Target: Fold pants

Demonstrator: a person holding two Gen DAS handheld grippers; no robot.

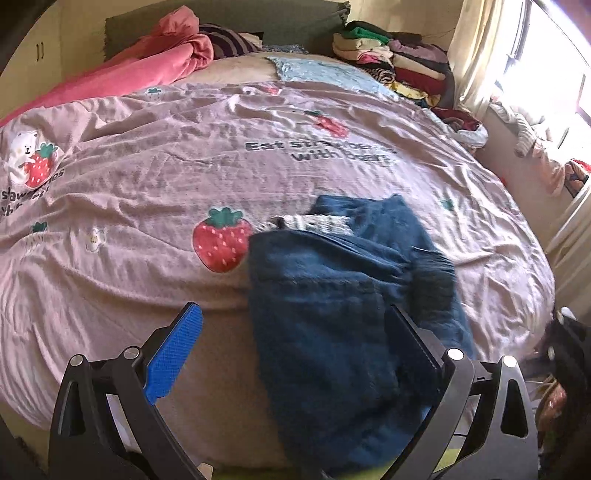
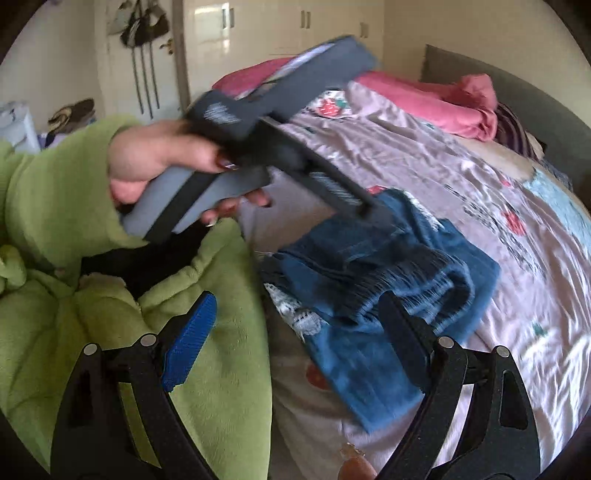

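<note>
Both grippers, left gripper (image 1: 291,350) and right gripper (image 2: 299,332), gape wide above folded blue pants (image 1: 343,295) on the strawberry-print bedspread (image 1: 184,166). Only the right view shows wardrobe doors (image 2: 258,22).

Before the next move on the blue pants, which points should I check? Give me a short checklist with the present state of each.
1. Left gripper open and holding nothing: ok, its fingers are wide apart above the pants.
2. Right gripper open and holding nothing: ok.
3. Pants lying on the bedspread, not hanging off the bed: ok.
4. Pants folded flat and neat: not ok, the layers are bunched and a white patterned part sticks out.
5. Fold finished: cannot tell, the picture is blurred.
6. Grippers apart from each other: ok in the right wrist view.
</note>
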